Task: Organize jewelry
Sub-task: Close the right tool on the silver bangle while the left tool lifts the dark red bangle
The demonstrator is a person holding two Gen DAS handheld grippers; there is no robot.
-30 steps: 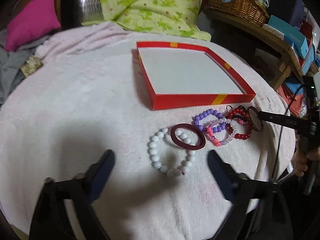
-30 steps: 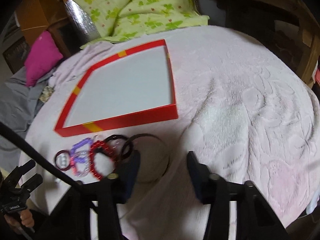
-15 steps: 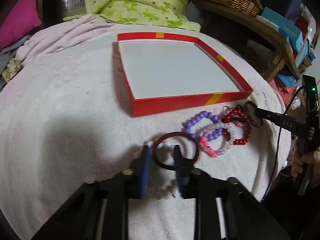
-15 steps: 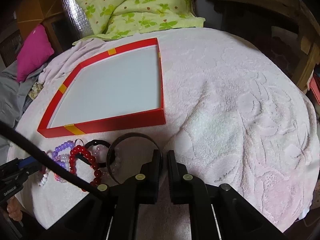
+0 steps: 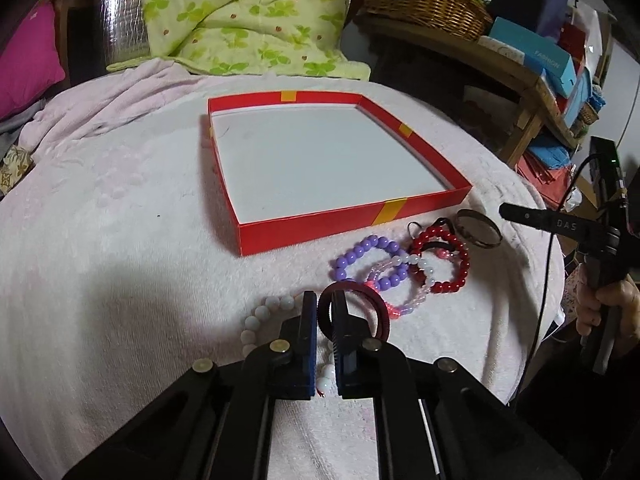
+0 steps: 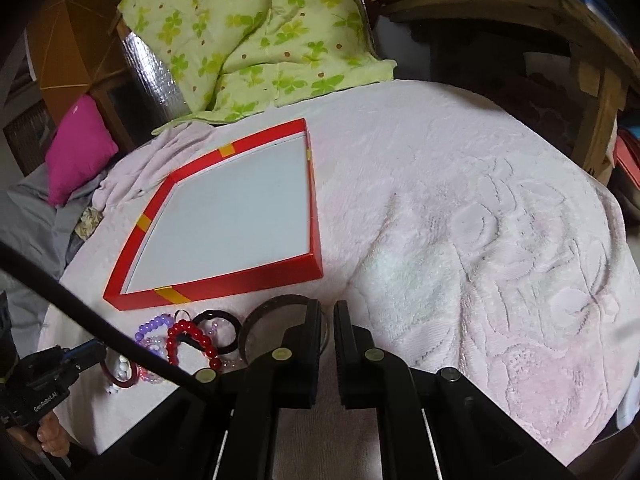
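Maroon bangle point(image 5: 362, 298) pinched in left tool point(image 5: 325, 305); brown bangle point(image 6: 276, 310) in right tool point(image 6: 327, 312)

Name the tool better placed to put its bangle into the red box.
Right. The right tool grips the brown bangle right beside the red box; the left tool's maroon bangle lies farther back.
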